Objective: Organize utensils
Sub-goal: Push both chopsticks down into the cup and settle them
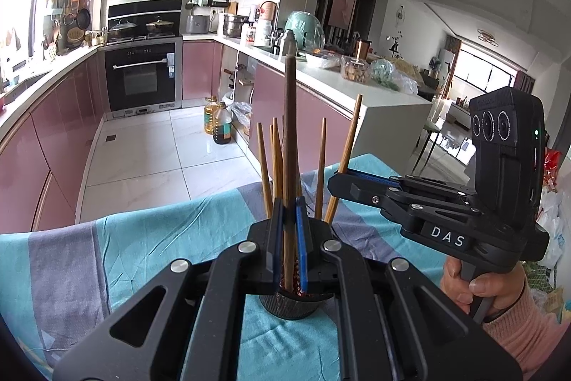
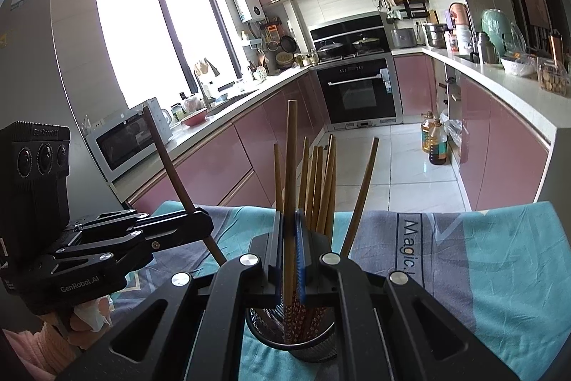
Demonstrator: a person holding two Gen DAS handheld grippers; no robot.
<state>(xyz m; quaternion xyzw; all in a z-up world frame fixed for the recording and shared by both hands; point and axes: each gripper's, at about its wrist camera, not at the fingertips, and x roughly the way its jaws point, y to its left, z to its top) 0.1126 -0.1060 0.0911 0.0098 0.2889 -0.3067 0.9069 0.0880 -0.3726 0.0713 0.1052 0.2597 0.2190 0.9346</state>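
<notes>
1. Two grippers meet over one black mesh holder (image 2: 309, 341), which stands on the teal-and-grey cloth (image 2: 499, 259) at 6 o'clock in both wrist views.
2. Your left gripper (image 1: 288, 238) has its blue pads pressed on a dark chopstick (image 1: 289, 131). That stick stands nearly upright, its lower end down in the holder.
3. Your right gripper (image 2: 288, 249) is clamped narrow on a lighter bamboo chopstick (image 2: 291, 166), also upright with its patterned end in the holder.
4. From the right wrist view, your left gripper comes in from 9 o'clock, and its dark stick leans toward 11 o'clock.
5. A cluster of loose chopsticks (image 2: 321, 188) crowds the holder just at 1 o'clock of your right pads; one more (image 2: 360, 199) splays out toward 2 o'clock. These stand close against both held sticks.
6. Beyond the cloth, oil bottles (image 1: 217, 124) sit on the tile floor at 12 o'clock, beside the pink cabinets (image 1: 321, 116).
</notes>
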